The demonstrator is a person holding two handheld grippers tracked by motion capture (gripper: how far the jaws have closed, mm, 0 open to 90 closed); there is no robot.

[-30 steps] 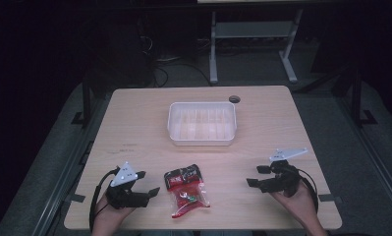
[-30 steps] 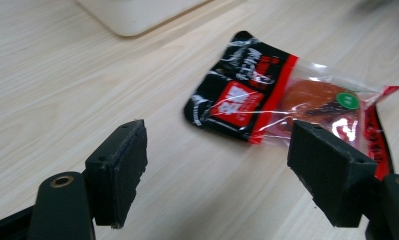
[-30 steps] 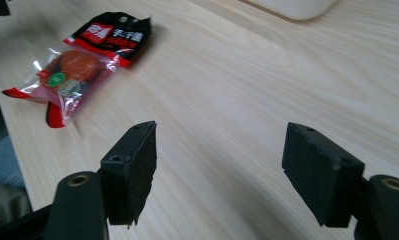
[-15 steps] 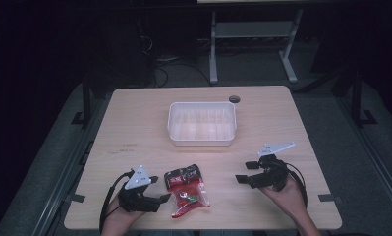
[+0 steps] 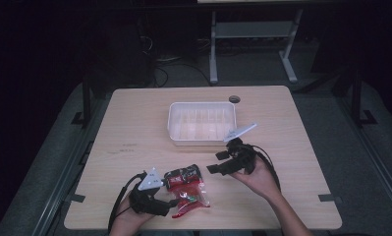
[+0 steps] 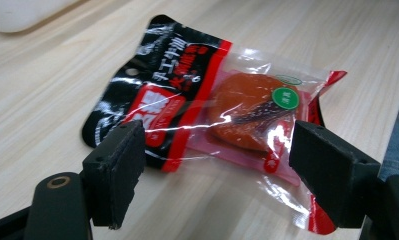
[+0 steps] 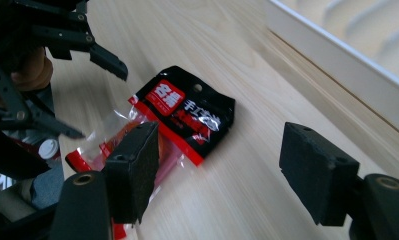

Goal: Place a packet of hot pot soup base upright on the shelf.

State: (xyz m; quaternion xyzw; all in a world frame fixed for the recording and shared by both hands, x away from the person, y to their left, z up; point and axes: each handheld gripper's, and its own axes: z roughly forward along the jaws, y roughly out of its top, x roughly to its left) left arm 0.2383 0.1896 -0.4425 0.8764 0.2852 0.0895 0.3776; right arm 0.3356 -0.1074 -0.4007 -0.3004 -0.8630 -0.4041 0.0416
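Note:
Two snack packets lie overlapping near the table's front edge: a black-and-red packet and a clear red-edged packet with an orange piece inside. My left gripper is open just left of them, its jaws on either side of the packets' near end without touching. My right gripper is open, held above the table to the packets' right and pointing at them.
An empty white tray stands mid-table behind the packets, close to the right gripper. A dark round hole sits near the far edge. Bare wood stretches to the left and right.
The left gripper slid right up to the packets. The right gripper moved left and forward toward the packets and the tray's front. The packets stayed put.

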